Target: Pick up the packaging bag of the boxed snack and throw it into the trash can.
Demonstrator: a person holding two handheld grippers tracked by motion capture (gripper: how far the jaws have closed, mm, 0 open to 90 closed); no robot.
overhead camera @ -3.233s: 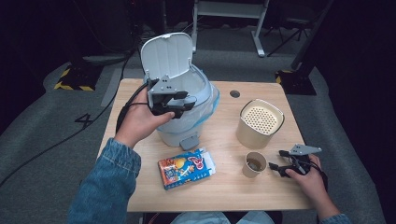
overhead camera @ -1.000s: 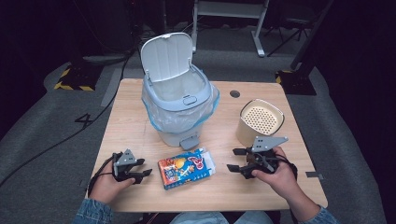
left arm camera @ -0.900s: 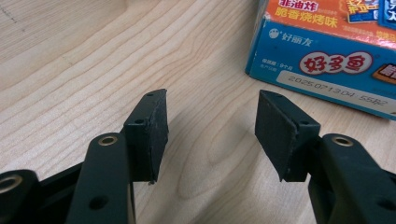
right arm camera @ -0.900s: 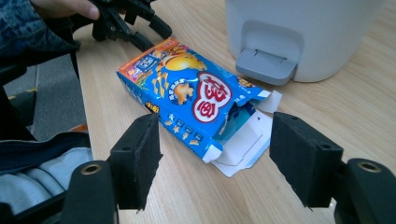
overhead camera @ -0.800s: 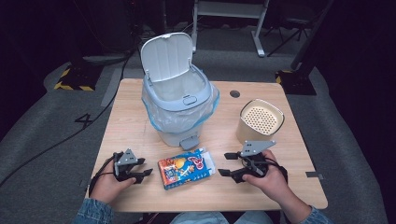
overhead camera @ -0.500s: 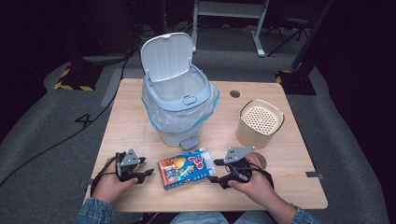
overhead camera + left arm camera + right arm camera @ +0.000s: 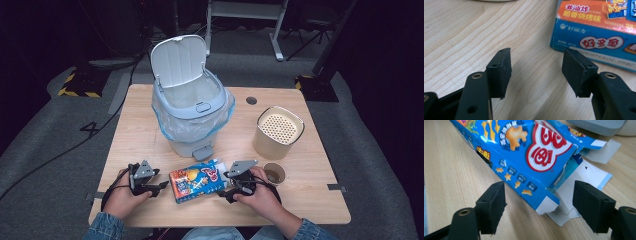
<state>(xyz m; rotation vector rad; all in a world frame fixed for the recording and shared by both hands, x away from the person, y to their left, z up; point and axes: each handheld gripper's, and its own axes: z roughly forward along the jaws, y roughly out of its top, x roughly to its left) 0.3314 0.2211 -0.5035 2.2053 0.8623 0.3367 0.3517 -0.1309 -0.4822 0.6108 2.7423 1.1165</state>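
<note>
Black two-jaw grippers are seen low in the high view, flanking a blue-and-orange cardboard snack box (image 7: 198, 180) lying flat at lower centre of the pale wooden table (image 7: 310, 205). Right gripper (image 7: 539, 207) jaws, which have just been opening, are spread around the box's torn-open end without pressing it. Left gripper (image 7: 536, 72) is held unclenched, just short of the other end. A grasp appears under way; closing on the box is called for next, likely before the open-lidded grey bin (image 7: 192, 112).
</note>
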